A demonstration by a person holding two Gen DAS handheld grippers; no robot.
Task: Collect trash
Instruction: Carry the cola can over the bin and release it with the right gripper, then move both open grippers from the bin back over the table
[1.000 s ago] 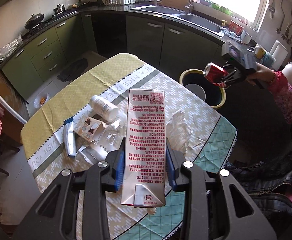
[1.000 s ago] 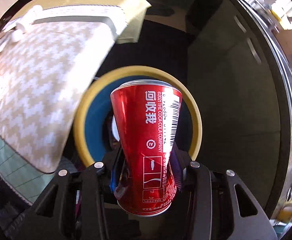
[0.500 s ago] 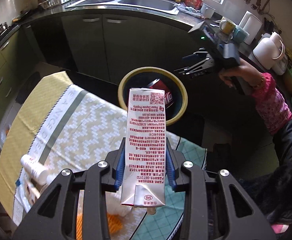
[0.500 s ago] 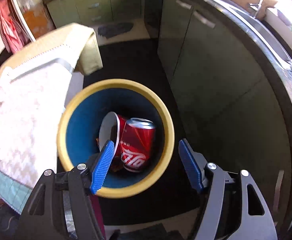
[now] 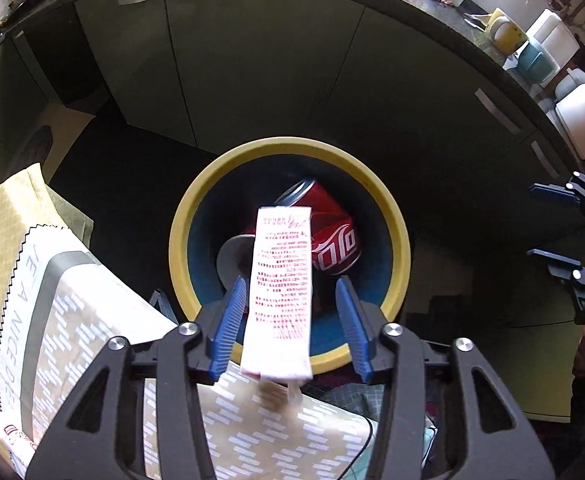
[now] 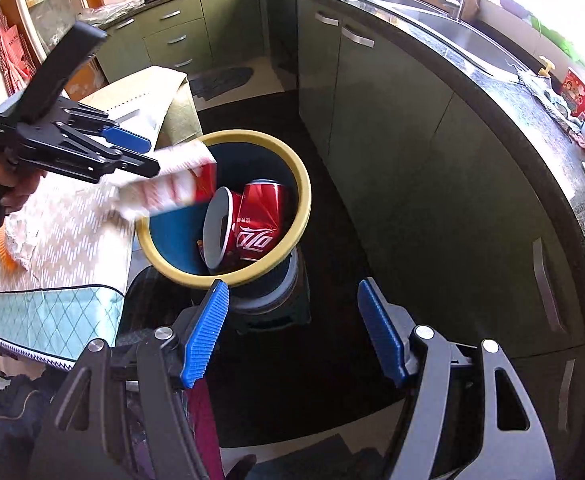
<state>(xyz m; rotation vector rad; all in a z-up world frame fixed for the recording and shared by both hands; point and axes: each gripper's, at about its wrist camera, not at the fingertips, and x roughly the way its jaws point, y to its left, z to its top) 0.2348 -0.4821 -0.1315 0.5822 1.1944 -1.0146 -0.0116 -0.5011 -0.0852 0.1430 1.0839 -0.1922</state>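
A person's left tool [image 5: 290, 322], black-framed with ribbed blue pads, hangs pointing steeply down over a round waste bin [image 5: 388, 208] with a yellow rim and a dark blue inside, its jaws opening. Between them is a tall white drink carton [image 5: 282, 292] printed with red text; a gap shows on the right side, while the left pad sits just beside the carton, and whether it touches cannot be told. In the right wrist view the same carton [image 6: 164, 184], blurred, slants from the left tool [image 6: 140, 156] down across the bin's near rim [image 6: 304, 196].

Inside the bin lies a dented red cola can [image 5: 332, 240] with white script, next to a pale paper cup [image 6: 216, 228] resting on its side, its mouth turned towards the camera.

The right tool [image 6: 292, 332] is held above the dark floor beside the bin, its blue pads spread wide with nothing between them; in the left wrist view it shows at the far right edge [image 5: 560, 220].

To the left of the bin is the counter, draped in a cloth [image 5: 80, 320] of beige zigzag pattern with a yellow border and lettering. Olive-green kitchen cabinets [image 5: 260, 64] with metal handles curve behind, under a dark worktop.
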